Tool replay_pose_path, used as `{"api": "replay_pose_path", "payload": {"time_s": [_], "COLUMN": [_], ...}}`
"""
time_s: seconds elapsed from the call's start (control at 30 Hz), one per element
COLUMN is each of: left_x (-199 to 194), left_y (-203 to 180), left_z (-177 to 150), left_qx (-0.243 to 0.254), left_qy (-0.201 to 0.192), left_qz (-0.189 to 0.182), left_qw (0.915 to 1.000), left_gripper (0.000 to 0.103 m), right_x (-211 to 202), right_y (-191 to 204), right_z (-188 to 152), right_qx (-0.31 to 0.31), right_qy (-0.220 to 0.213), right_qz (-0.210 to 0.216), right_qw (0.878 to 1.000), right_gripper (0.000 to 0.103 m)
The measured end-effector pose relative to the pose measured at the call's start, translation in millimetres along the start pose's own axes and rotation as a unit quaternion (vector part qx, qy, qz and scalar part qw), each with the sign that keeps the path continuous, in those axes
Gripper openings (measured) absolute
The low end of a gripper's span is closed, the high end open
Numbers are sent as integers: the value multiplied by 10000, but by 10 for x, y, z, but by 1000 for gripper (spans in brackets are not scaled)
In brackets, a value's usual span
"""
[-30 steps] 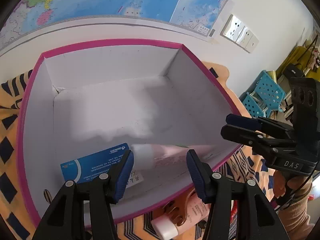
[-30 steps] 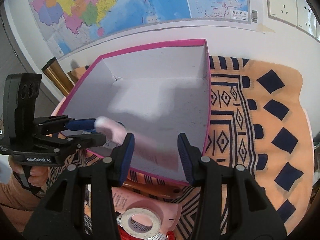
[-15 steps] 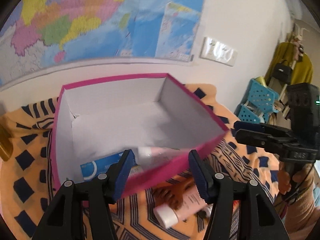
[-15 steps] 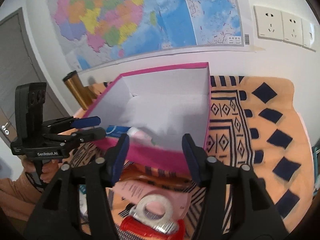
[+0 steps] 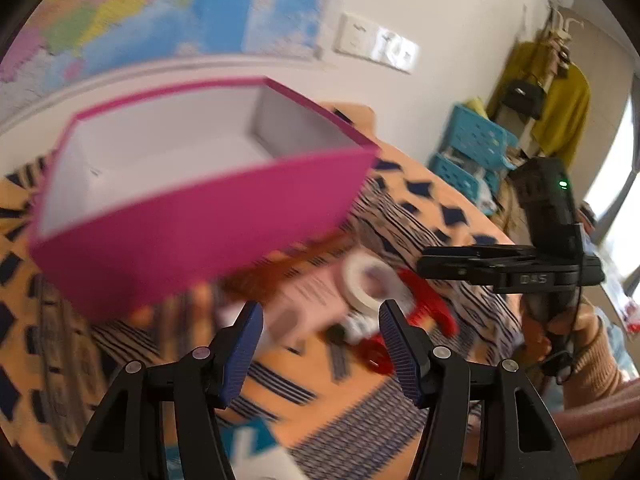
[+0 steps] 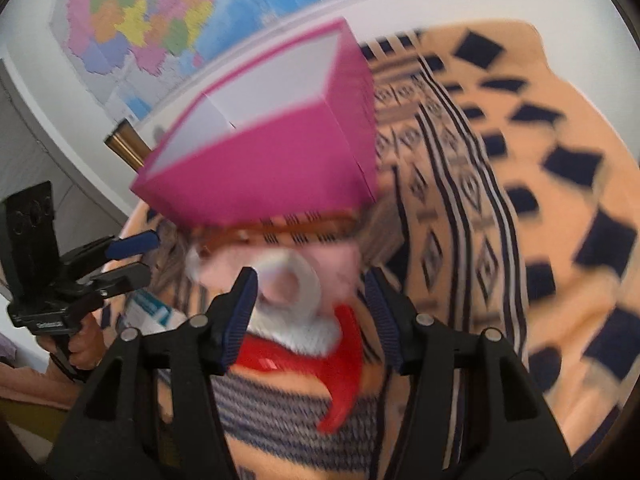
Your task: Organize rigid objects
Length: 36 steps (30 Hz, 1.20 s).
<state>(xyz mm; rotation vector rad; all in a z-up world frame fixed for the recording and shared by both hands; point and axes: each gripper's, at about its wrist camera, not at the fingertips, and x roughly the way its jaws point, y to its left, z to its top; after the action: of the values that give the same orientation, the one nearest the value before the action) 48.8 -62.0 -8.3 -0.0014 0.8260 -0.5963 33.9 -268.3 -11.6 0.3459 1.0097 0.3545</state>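
Left gripper [image 5: 320,340]: jaws spread wide, empty, above the patterned cloth; blue ribbed pads facing each other.
Right gripper [image 6: 310,304]: jaws parted, nothing between them; poised over the tape roll and red item.
Blue-and-white packet [image 5: 256,446]: nearest the left gripper, on the cloth, blurred.
Red plastic item [image 6: 344,364]: curved, glossy, just below the tape roll; exact kind not discernible.
Tape roll [image 6: 288,284]: white ring, lying flat on the pink tube, touching the red item.
Pink tube [image 5: 298,304]: on its side on the cloth, white cap toward the left gripper, just in front of the box.
Pink box [image 5: 192,236]: open-topped, magenta outside, white inside; on the cloth beyond the loose items; contents hidden by the near wall.
Patterned cloth [image 6: 540,208]: orange with dark blue diamonds and stripes, under everything.
Wall map [image 6: 168,20]: coloured, on the white wall behind the box.
Wall sockets [image 5: 376,44]: white, right of the map.
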Motion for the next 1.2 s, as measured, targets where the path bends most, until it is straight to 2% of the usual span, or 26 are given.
{"api": "replay_pose_path", "payload": {"time_s": [0.17, 0.33, 0.4, 0.47, 0.53, 0.77, 0.83, 1.13, 1.2], "left_x": [187, 297, 333, 364, 404, 447, 437, 436, 443], "left_y": [-236, -334, -358, -359, -386, -383, -375, -401, -408], "left_z": [-156, -264, -276, -299, -304, -310, -309, -313, -321], "left_qx": [212, 262, 264, 252, 244, 113, 99, 100, 93], "left_qy": [382, 643, 715, 776, 835, 881, 882, 907, 922], "left_qz": [-233, -394, -422, -466, -496, -532, -544, -458, -423], "left_qw": [9988, 9968, 9962, 9956, 9950, 9946, 9946, 9948, 9948], "left_gripper": [62, 59, 55, 46, 42, 39, 38, 38, 37], "right_x": [-13, -41, -32, -4, 18, 82, 80, -4, -53], "right_y": [-154, -160, -119, -91, -62, -80, -88, -71, -47], "right_z": [-279, -367, -388, -389, -388, -339, -340, -378, -368], "right_qx": [278, 252, 166, 94, 43, 101, 85, 64, 58], "right_qy": [162, 165, 182, 206, 193, 202, 203, 49, -43], "right_qz": [-122, -149, -139, -145, -166, -170, -309, -394, -385], "right_qw": [9994, 9994, 9996, 9996, 9997, 9996, 9993, 9992, 9992], "right_gripper": [58, 58, 58, 58, 52, 43, 28, 28, 23]}}
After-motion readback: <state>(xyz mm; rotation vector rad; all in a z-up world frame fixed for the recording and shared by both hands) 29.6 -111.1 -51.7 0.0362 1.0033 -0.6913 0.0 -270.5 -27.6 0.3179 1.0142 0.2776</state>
